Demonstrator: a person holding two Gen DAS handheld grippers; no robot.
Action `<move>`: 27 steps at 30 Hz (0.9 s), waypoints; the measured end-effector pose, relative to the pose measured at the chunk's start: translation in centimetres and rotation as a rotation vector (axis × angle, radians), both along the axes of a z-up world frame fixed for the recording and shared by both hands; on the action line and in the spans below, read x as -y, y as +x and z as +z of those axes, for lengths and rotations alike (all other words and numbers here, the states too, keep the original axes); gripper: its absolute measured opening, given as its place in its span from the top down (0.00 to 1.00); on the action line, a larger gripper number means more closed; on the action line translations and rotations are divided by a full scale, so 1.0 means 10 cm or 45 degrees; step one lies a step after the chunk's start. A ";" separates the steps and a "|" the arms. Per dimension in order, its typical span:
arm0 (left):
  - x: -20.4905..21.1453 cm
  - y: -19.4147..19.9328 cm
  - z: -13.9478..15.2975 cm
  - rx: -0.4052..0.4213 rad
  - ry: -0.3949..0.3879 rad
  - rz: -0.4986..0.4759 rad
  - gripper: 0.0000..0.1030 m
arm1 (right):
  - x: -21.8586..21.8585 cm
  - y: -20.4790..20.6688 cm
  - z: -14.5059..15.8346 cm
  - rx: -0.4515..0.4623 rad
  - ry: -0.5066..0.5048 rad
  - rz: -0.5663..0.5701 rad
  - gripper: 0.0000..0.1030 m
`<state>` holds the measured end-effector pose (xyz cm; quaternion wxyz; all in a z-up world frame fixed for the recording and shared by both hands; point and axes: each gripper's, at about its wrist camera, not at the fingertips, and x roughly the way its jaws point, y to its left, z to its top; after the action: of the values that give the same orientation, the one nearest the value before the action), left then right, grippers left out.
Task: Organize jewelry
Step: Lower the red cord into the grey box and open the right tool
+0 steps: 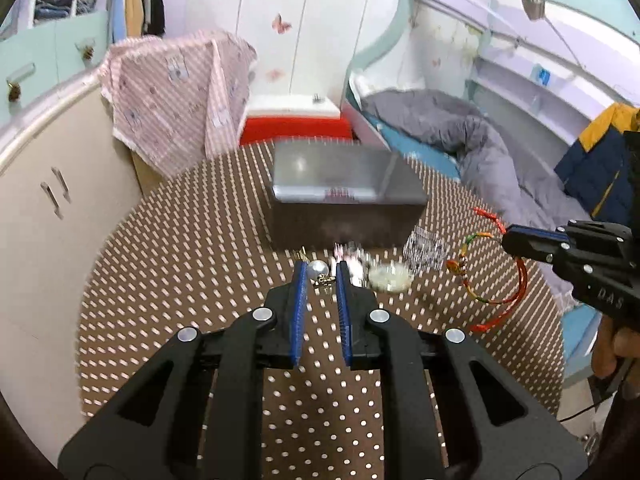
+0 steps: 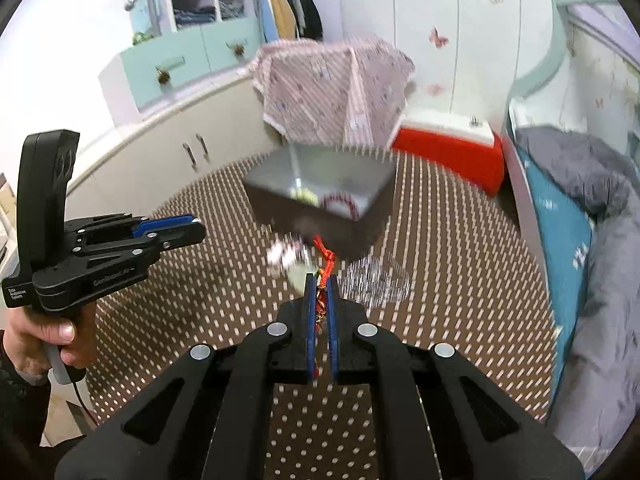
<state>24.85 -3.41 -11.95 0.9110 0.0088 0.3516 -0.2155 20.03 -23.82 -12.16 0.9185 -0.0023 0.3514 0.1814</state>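
Observation:
My right gripper [image 2: 321, 280] is shut on a red braided cord bracelet [image 2: 323, 258], which hangs as a loop [image 1: 516, 284] above the table in the left wrist view, where that gripper [image 1: 510, 240] enters from the right. My left gripper [image 1: 321, 270] is open just above a pearl earring [image 1: 318, 269] that lies between its fingertips. A pale round piece [image 1: 390, 278], a sparkly clip [image 1: 426, 246] and other small jewelry [image 1: 352, 258] lie beside it. An open grey jewelry box [image 1: 344, 196] stands behind, with a red-and-white bracelet [image 2: 340, 202] inside.
The table has a brown cloth with white dots [image 1: 192, 264]. A pink striped cloth [image 1: 176, 96] hangs at the back left over a cream cabinet [image 1: 36, 200]. A bed with a grey duvet [image 1: 480, 152] runs along the right. A red and white box [image 1: 296, 120] sits behind.

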 end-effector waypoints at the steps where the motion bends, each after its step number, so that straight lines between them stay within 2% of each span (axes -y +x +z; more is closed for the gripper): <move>1: -0.02 -0.01 0.08 0.020 -0.003 0.006 0.86 | 0.00 0.00 0.07 0.017 0.006 0.006 0.97; 6: -0.05 0.03 0.44 0.117 -0.014 0.001 0.86 | 0.06 0.09 0.56 0.146 0.018 0.026 0.96; 12: 0.04 0.23 0.82 0.202 -0.026 -0.019 0.86 | 0.07 0.38 0.96 0.244 0.064 0.055 0.97; 18: 0.23 0.54 0.84 0.169 -0.014 -0.054 0.85 | 0.03 0.71 0.94 0.215 0.092 0.060 0.97; 23: 0.37 0.83 0.69 0.095 0.016 -0.068 0.84 | -0.05 1.06 0.70 0.117 0.103 0.062 0.96; 24: 0.39 0.91 0.63 0.069 0.027 -0.059 0.78 | -0.07 1.13 0.64 0.093 0.108 0.057 0.94; 25: 0.40 0.98 0.57 0.044 0.043 -0.039 0.67 | -0.06 1.16 0.60 0.080 0.114 0.053 0.94; 26: 0.38 1.01 0.54 0.035 0.049 -0.027 0.24 | -0.06 1.22 0.54 0.048 0.116 0.042 0.88; 27: 0.35 1.03 0.52 0.049 0.041 0.013 0.07 | -0.03 1.27 0.47 0.022 0.118 0.014 0.75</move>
<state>35.14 -6.92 -6.77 0.9184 0.0257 0.3374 -0.2048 32.75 -23.49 -7.46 0.9196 0.0367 0.3346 0.2026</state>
